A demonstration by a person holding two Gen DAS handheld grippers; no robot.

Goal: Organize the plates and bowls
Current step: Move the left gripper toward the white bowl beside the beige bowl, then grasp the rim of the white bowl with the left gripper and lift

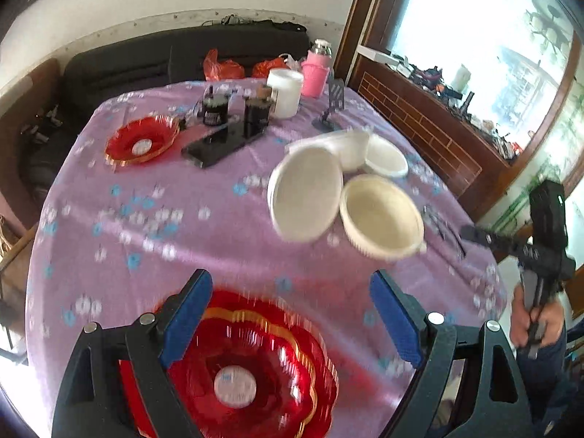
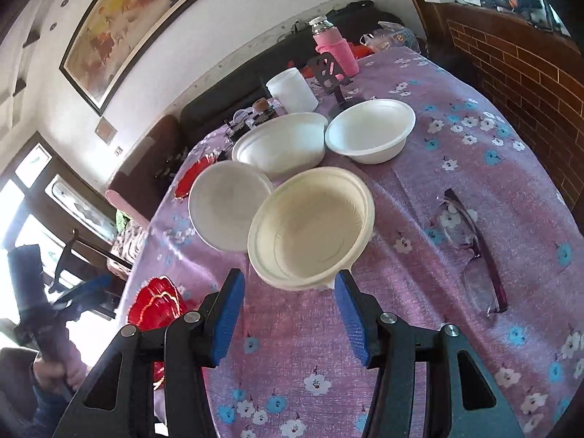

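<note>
Four pale bowls clustered toward the worktop's far right part: cream bowl [image 2: 310, 228] nearest, tilted, its rim resting against white bowl [image 2: 228, 204] on its left; behind these a second white bowl [image 2: 281, 142] and a third white bowl [image 2: 370, 129], side by side. Red scalloped plates [image 1: 252, 368] stacked at the near edge, a single red plate [image 1: 142, 139] alone toward the far left edge. Along the far edge a white tub [image 2: 292, 89], a pink flask [image 2: 334, 45] and a black phone stand [image 2: 330, 73]; purple-framed glasses [image 2: 474, 252] near the right edge. All on a lilac flowered cloth [image 2: 419, 189]. Left tongs [image 1: 292, 306] spread wide above the red stack, nothing between the blue pads. Right tongs [image 2: 290, 308] roughly half open, empty, just short of the cream bowl's near rim.
</note>
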